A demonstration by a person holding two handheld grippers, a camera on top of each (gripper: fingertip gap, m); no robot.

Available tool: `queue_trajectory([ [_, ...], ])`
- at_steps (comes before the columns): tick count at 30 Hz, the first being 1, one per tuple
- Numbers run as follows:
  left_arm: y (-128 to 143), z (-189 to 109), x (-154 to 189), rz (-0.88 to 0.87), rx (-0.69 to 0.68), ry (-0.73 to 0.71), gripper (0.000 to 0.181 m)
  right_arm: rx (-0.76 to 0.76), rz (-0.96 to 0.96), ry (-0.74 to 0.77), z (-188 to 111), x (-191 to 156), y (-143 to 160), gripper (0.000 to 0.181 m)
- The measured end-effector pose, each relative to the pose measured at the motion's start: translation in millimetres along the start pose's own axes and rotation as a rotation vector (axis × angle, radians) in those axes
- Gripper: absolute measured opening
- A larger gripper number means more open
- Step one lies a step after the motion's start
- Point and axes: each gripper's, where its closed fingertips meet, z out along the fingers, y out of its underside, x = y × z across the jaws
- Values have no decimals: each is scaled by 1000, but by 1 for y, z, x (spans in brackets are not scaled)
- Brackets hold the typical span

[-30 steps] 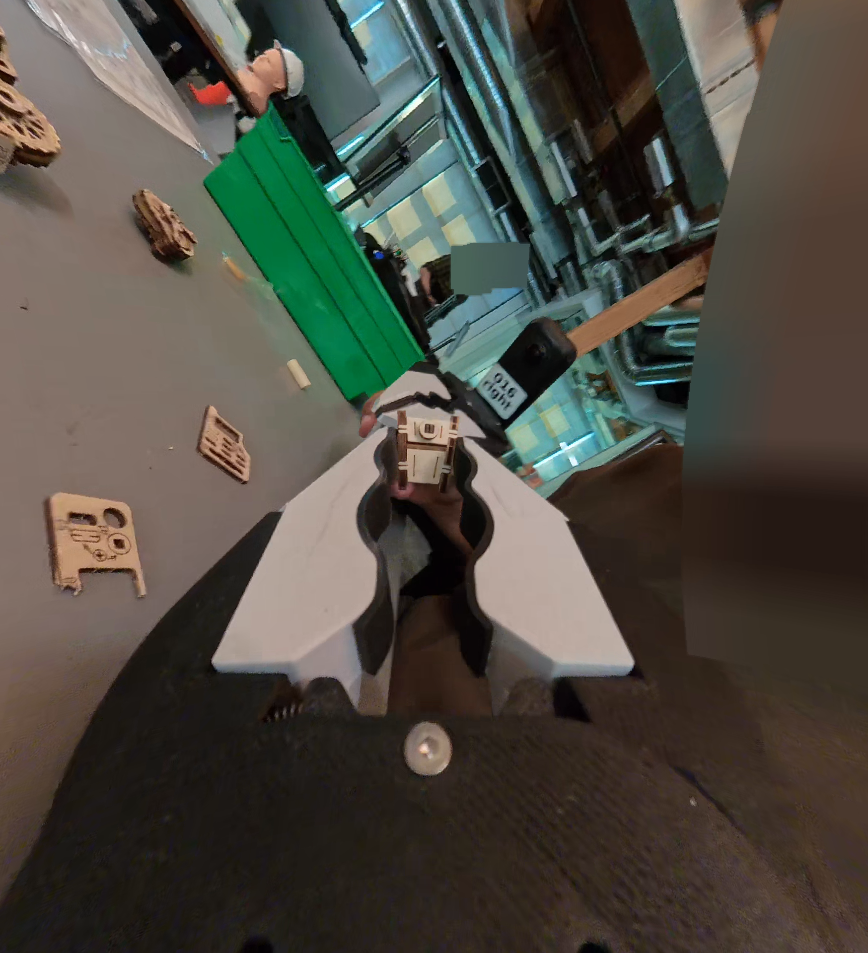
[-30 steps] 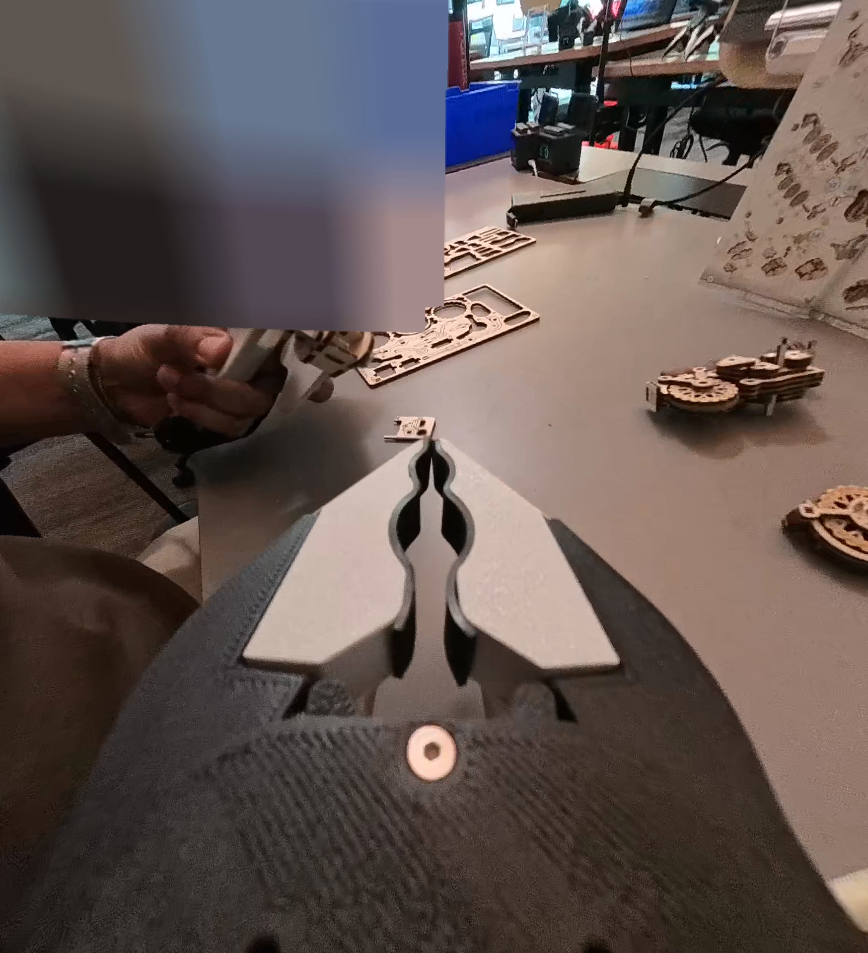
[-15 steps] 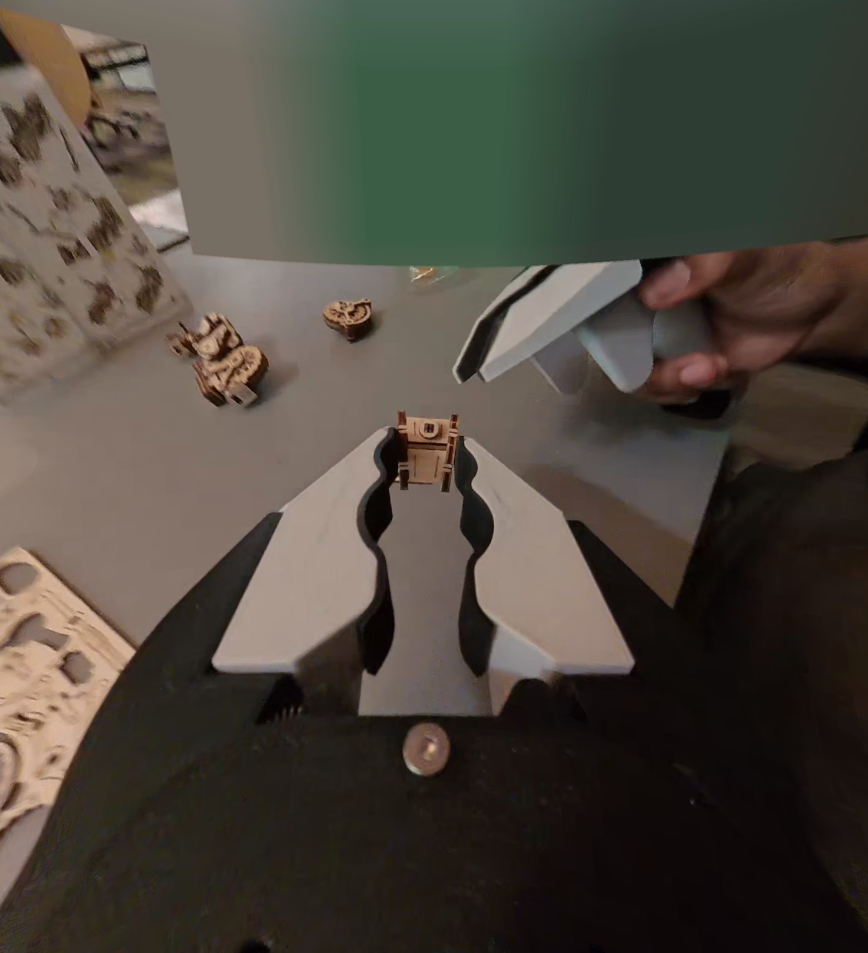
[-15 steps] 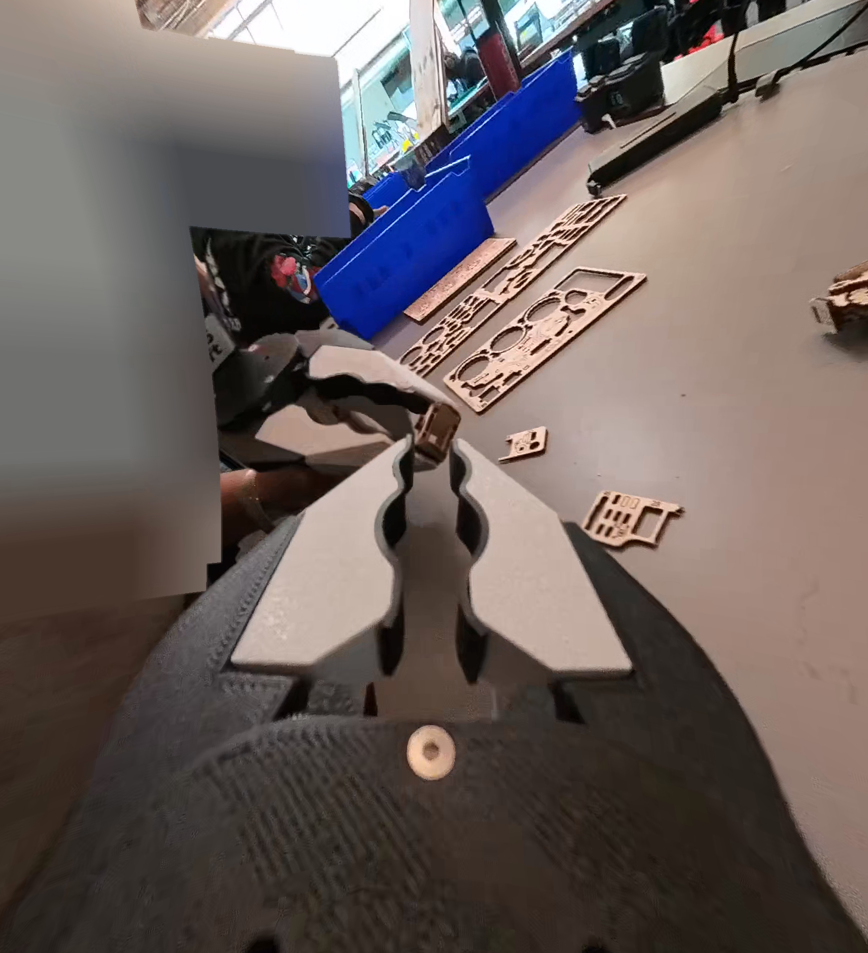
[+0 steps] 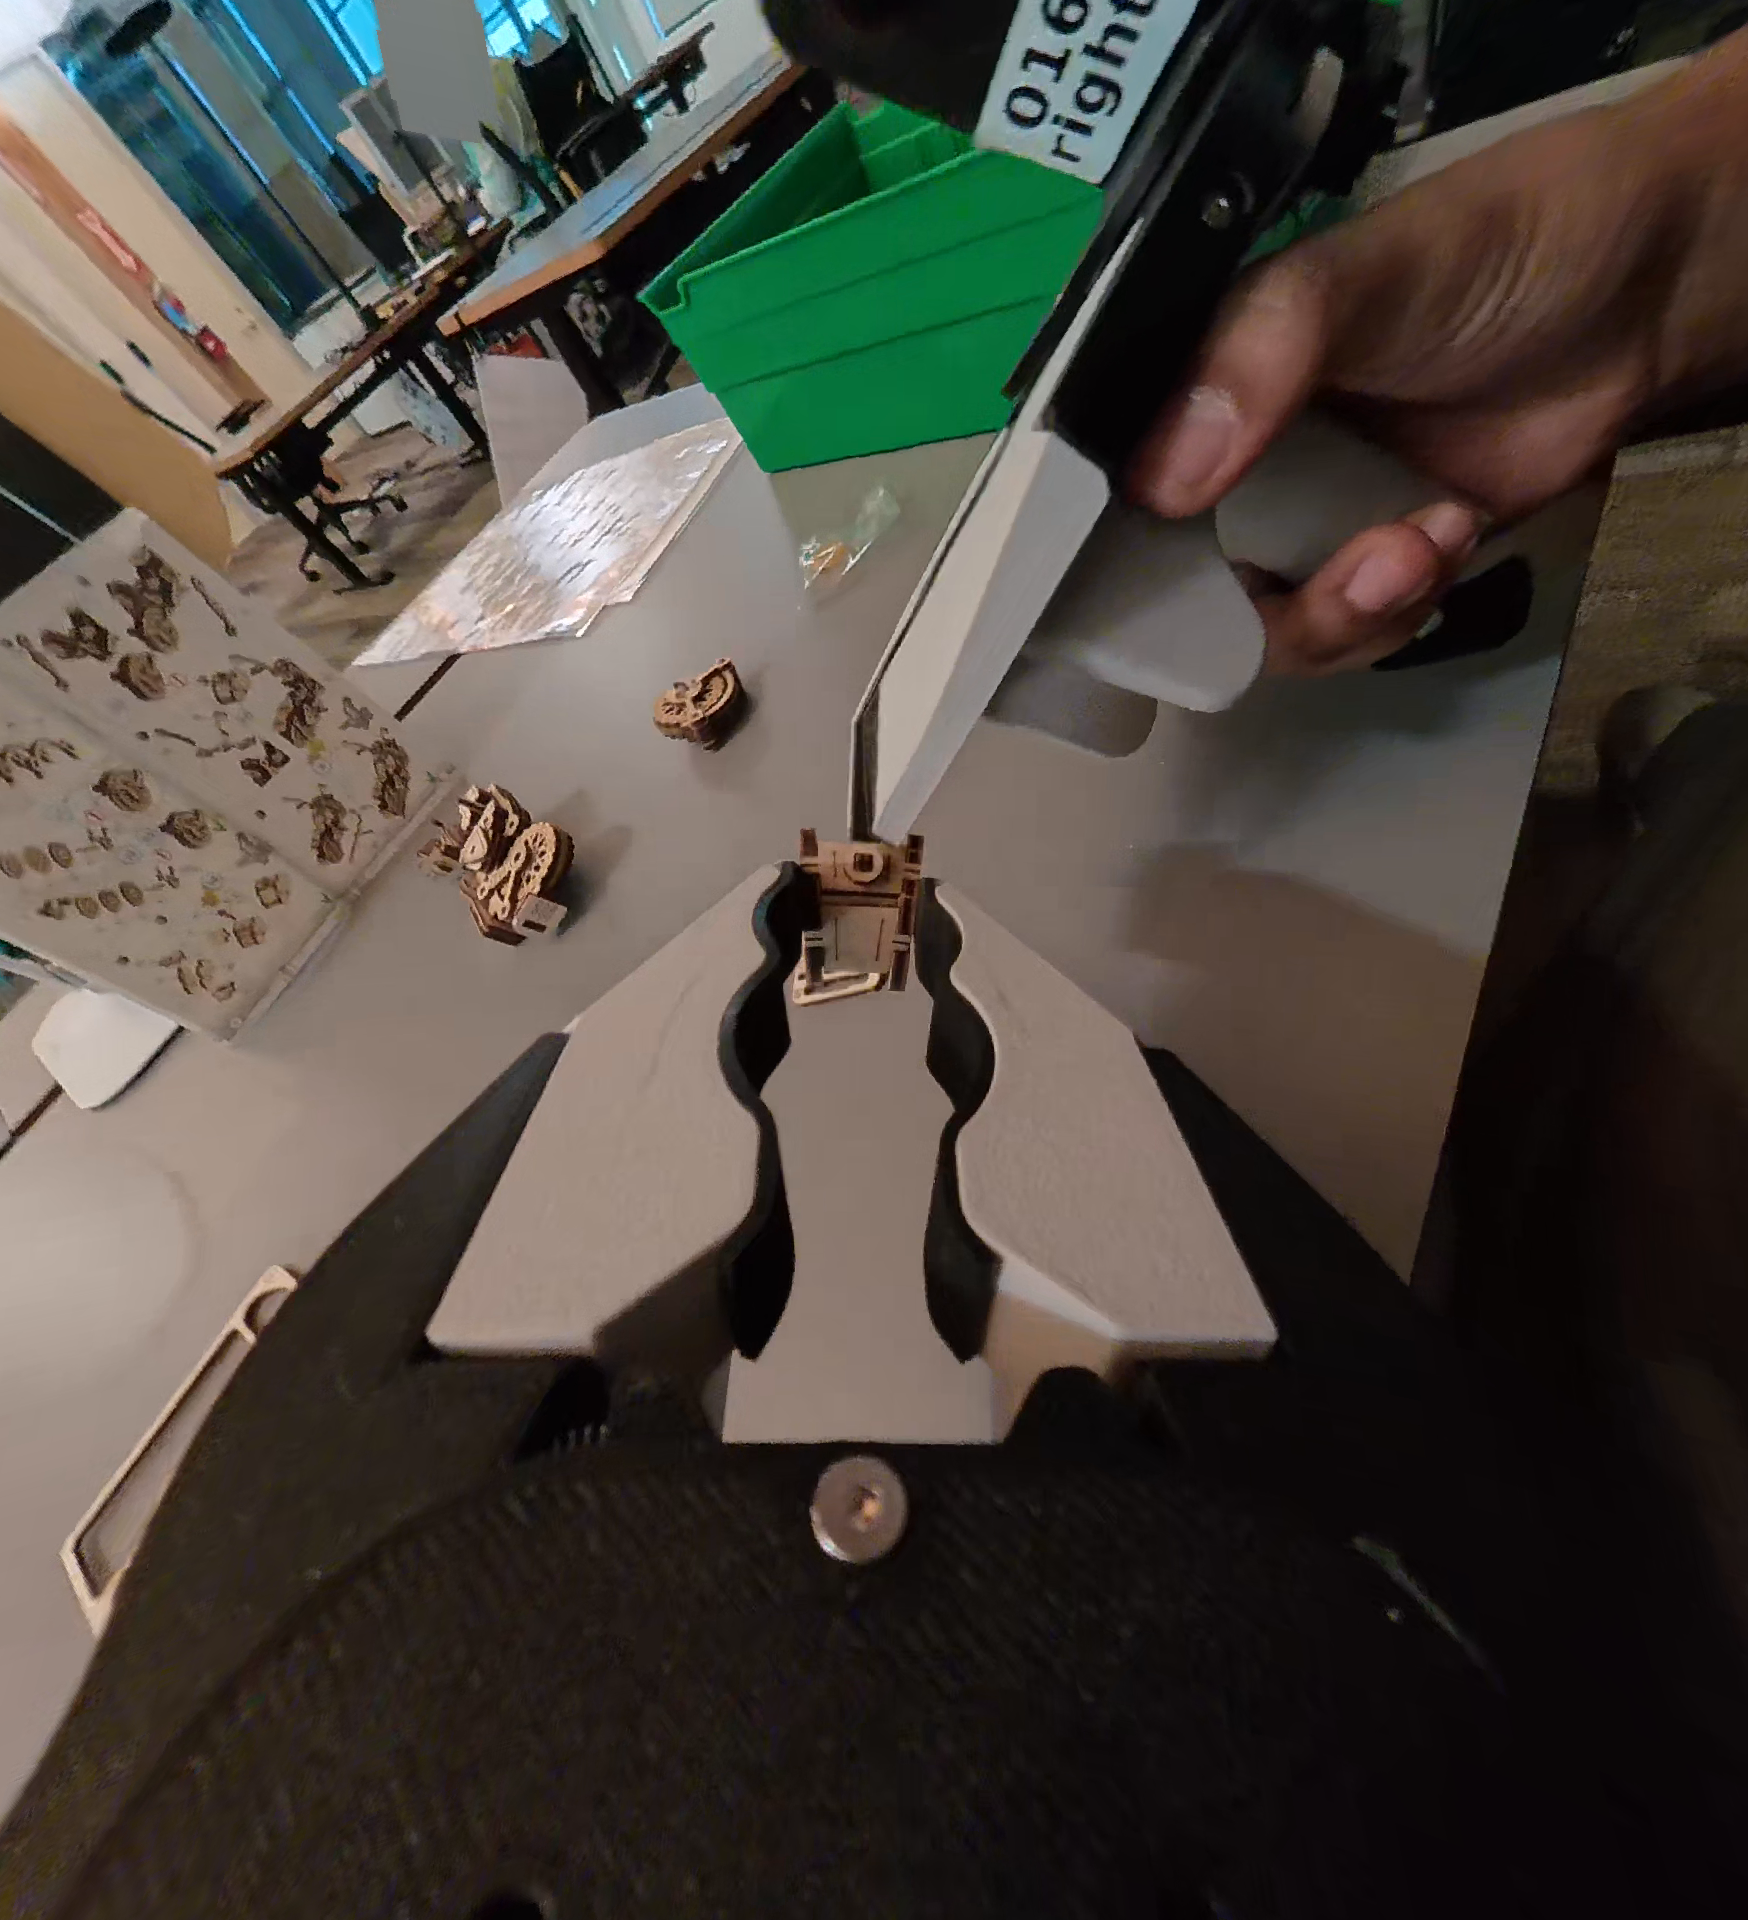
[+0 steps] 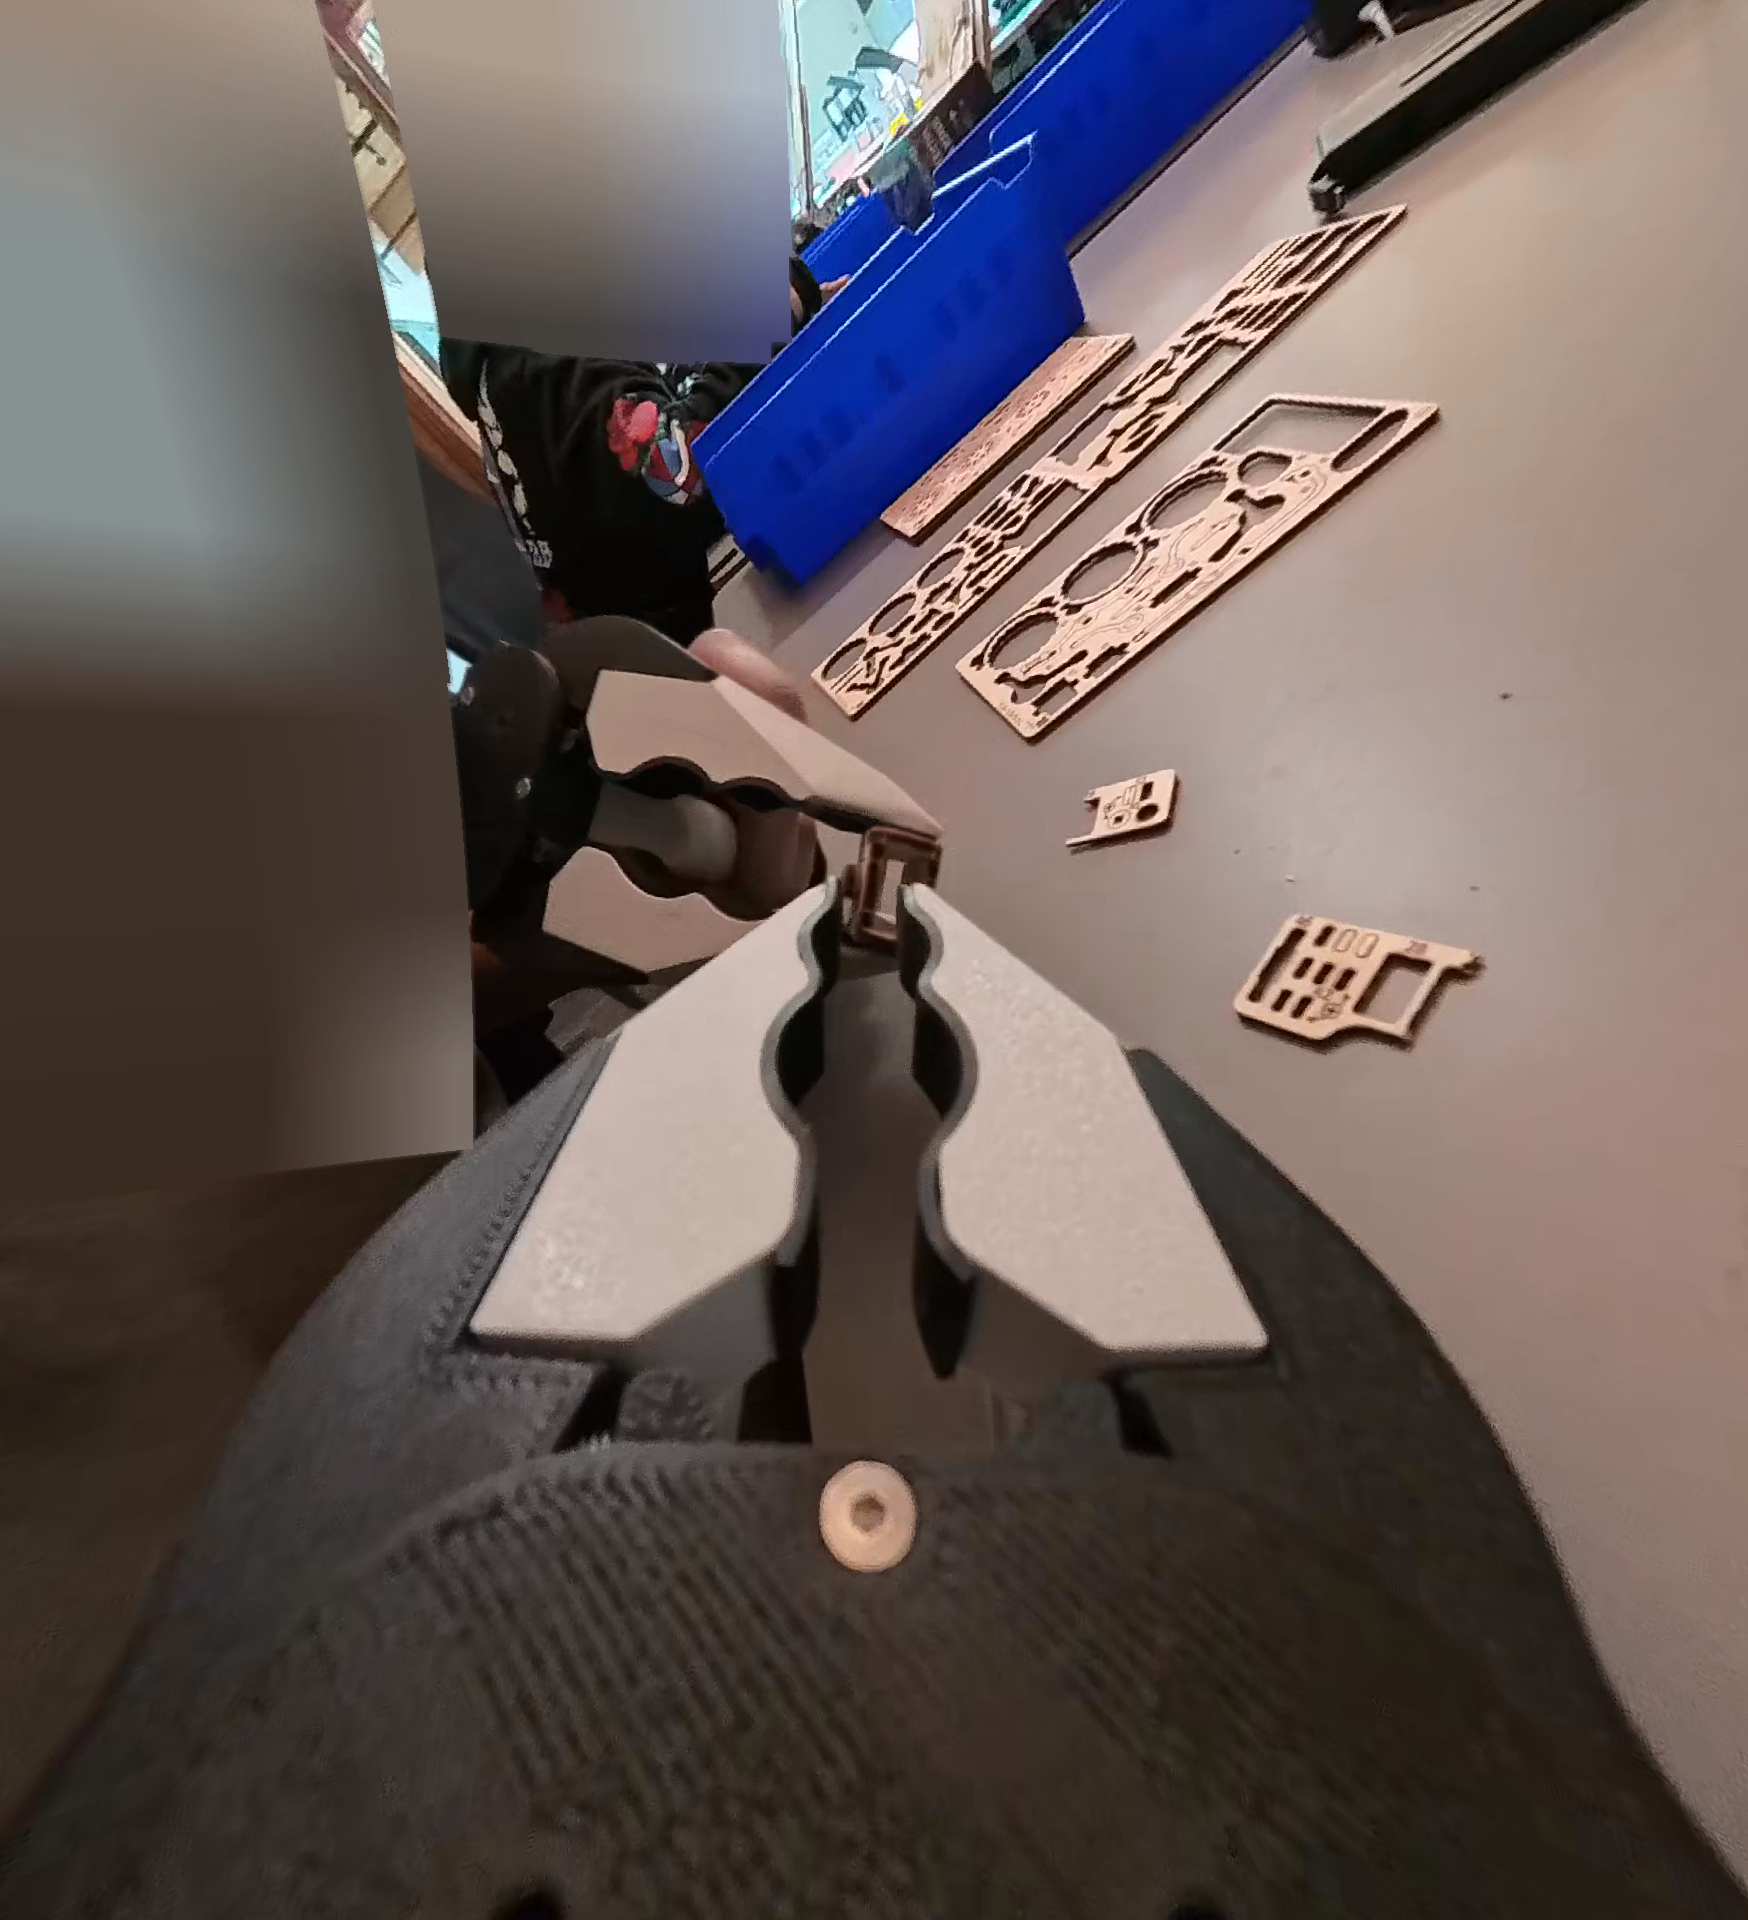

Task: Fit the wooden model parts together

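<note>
My left gripper (image 5: 854,914) is shut on a small box-shaped wooden sub-assembly (image 5: 856,906) and holds it above the grey table (image 5: 1265,935). My right gripper (image 6: 872,896), held by a hand (image 5: 1472,343), comes in from the upper right in the left wrist view (image 5: 885,829). Its tips meet the top of the part. In the right wrist view the sub-assembly (image 6: 896,868) sits between my right fingertips, with the jaws drawn in narrowly around its end. The left gripper (image 6: 745,758) holds it from the far side.
Two loose flat wooden pieces (image 6: 1124,808) (image 6: 1353,982) lie on the table, with punched-out wooden sheets (image 6: 1197,566) and a blue bin (image 6: 901,384) behind. Built gear models (image 5: 506,868) (image 5: 698,704), an instruction sheet (image 5: 122,769) and green bins (image 5: 849,312) stand farther off. The grippers are tip to tip, or close to it.
The two grippers have come together. The right gripper's jaws opened, moved onto the sub-assembly held by the left gripper, then narrowed around it. Both views have swung round.
</note>
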Motion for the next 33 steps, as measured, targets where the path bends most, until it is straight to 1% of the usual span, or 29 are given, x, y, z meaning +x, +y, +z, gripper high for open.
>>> queue_trajectory([
  [4,-1,-1,4,67,0,-7,20,-23,17,-31,-1,-2,4,3],
  [14,3,1,7,100,-18,-5,19,-45,36,-38,-1,0,7,4],
  [18,5,2,8,112,-27,-4,20,-48,45,-41,-1,1,8,8],
  [26,6,4,13,141,-43,0,19,-66,44,-38,0,1,11,4],
  [33,6,3,11,134,-42,-4,19,-73,42,-41,-1,1,11,4],
])
